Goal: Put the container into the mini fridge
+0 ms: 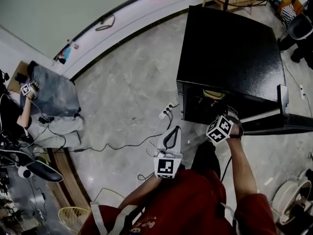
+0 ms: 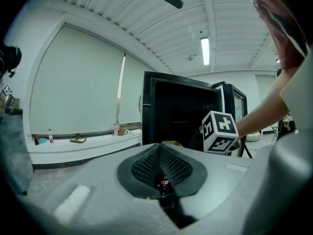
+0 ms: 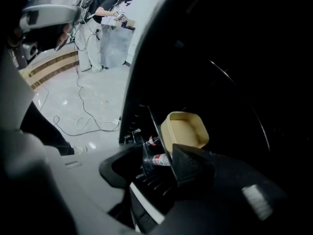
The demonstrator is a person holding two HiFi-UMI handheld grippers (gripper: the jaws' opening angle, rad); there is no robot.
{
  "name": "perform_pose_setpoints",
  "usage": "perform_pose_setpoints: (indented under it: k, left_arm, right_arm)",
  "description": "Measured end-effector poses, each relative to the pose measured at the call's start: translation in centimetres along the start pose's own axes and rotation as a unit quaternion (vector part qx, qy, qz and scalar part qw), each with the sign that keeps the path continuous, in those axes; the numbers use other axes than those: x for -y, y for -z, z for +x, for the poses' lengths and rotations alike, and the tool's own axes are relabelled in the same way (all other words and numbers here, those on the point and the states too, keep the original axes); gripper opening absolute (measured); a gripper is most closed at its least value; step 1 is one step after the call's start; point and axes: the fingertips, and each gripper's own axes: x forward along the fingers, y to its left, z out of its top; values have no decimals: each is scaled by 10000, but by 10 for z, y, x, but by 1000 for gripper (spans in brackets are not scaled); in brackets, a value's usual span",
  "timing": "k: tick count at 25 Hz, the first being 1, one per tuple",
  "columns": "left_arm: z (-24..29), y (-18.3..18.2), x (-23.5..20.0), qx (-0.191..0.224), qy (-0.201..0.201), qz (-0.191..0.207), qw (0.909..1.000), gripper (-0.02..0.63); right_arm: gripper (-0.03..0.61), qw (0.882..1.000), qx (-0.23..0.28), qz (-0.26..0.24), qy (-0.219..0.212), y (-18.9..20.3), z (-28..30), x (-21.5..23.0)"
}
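Observation:
The beige open container rests on a shelf inside the black mini fridge, whose door hangs open to the right. In the right gripper view the container stands just beyond my right gripper, apart from both pads. That gripper is open with nothing between its fingers. Seen from the head camera, the right gripper is at the fridge's opening. My left gripper hangs lower left of the fridge, shut and holding nothing. The left gripper view looks over its closed jaws at the fridge.
Small bottles lie low in the fridge under the container's shelf. A power strip with cables lies on the marble floor left of the fridge. Another person works at a grey-covered table far left. A white fan stands at lower right.

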Motion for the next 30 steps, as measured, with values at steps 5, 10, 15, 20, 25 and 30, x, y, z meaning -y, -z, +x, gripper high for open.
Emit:
perform_pose_setpoints:
  k: [5,10,15,20,25,30]
  left_arm:
    - [-8,3,1,-10,148,29,9999,5]
    - [-14,1,1,62,255,20,9997,5]
    - [-22,-1,-1,81,336,47,9994,5]
    - [-28,-4,-5,132,384,-52,9992,5]
    - [-34,-11,-3,203,513,47,9985,5]
    - [-41,-25,-3,336,583,191,9976,5]
  right_arm:
    - [186,9997,29,250,30,9,-30,-31]
    - [184,9971,187,735,86,10,-62,-61]
    - [181,9887,396,1421,258,8,-96,-81]
    - [179,9663,899,2320,667,-4,-133,-81]
    - [175,9372,1575,2913,1092,-16,-175,-69]
    - [150,8882,2380,3687,1360,-22,-213,-58]
